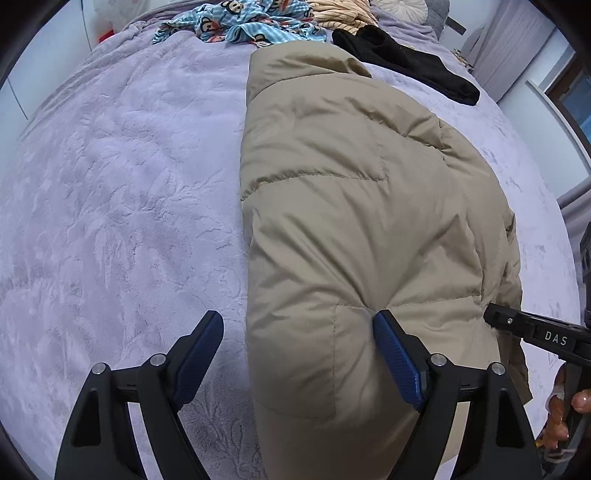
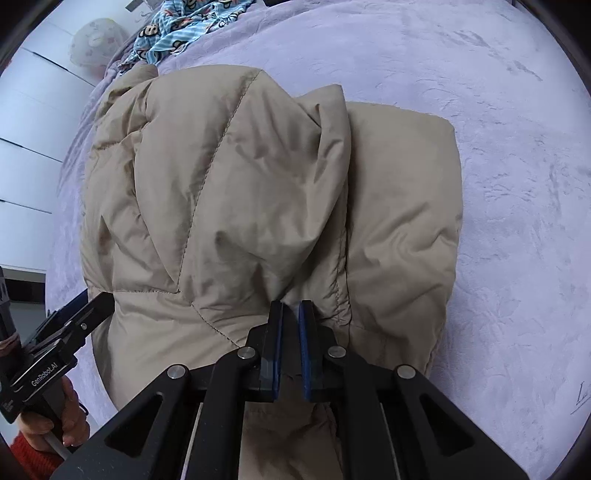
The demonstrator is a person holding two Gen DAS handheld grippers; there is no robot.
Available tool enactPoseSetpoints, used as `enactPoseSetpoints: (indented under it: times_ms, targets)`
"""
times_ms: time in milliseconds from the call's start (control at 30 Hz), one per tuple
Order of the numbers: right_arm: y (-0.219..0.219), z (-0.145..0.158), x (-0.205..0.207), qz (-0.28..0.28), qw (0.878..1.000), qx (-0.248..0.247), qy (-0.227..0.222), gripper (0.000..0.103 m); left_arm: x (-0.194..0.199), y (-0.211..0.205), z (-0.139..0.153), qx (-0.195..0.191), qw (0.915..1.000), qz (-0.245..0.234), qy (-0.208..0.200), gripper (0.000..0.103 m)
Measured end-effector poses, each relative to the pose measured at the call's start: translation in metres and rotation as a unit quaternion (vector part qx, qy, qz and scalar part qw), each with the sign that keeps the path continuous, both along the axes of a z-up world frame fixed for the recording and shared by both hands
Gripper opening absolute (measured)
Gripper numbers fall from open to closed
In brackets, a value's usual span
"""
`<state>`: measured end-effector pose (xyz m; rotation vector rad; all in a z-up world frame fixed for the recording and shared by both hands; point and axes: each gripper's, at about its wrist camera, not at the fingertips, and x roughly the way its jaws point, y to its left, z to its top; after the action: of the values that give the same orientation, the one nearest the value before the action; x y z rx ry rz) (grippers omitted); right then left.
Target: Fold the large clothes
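A plush lavender bedspread [image 1: 122,177] with an embossed leaf pattern carries a puffy, quilted tan down jacket [image 1: 351,206], folded lengthwise along the bed's middle. Beyond it lie a blue monkey-print garment [image 1: 243,26] and a black garment [image 1: 406,59]. The left gripper [image 1: 297,332], stamped "GenRobot.AI", stands spread over the jacket's near edge; the right gripper [image 2: 291,310], marked "DAS", is pressed almost together, pinching the jacket's hem.

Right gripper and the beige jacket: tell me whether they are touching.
Touching. The right wrist view shows the right gripper with its jaws nearly closed, pinching a fold of the beige jacket between them.
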<state>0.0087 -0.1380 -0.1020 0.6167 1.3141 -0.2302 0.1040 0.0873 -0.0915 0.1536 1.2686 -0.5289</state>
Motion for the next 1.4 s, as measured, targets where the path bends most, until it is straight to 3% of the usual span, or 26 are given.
enactPoseSetpoints:
  times_ms: [400, 733, 933, 967, 1000, 1233, 1367, 1400]
  targets:
    - [0.018, 0.045, -0.035, -0.021, 1.000, -0.006, -0.005, 0.010, -0.007, 0.002, 0.018, 0.025, 0.9997, 0.002, 0.005, 0.085]
    - [0.015, 0.040, -0.072, -0.033, 0.999, 0.029, 0.005, 0.010, -0.025, 0.007, 0.040, 0.042, 0.9990, 0.013, -0.006, 0.085]
    - [0.013, 0.051, -0.083, -0.023, 0.999, 0.043, -0.015, 0.010, -0.047, 0.010, 0.056, 0.053, 0.9980, 0.027, -0.021, 0.085]
    - [0.012, 0.054, -0.087, -0.024, 0.999, 0.045, -0.017, 0.010, -0.052, 0.010, 0.059, 0.053, 0.9979, 0.030, -0.023, 0.087]
    - [0.011, 0.058, -0.092, -0.023, 0.998, 0.048, -0.019, 0.010, -0.057, 0.009, 0.062, 0.053, 0.9978, 0.034, -0.022, 0.103]
    - [-0.002, 0.075, -0.117, -0.021, 0.998, 0.054, -0.030, 0.010, -0.090, 0.000, 0.076, 0.055, 0.9974, 0.044, -0.013, 0.103]
    - [0.002, 0.086, -0.120, 0.003, 0.998, 0.048, -0.029, 0.011, -0.106, -0.002, 0.090, 0.074, 0.9947, 0.061, -0.037, 0.103]
    - [0.005, 0.091, -0.119, 0.014, 0.999, 0.042, -0.031, 0.021, -0.108, -0.002, 0.093, 0.069, 0.9951, 0.062, -0.035, 0.103]
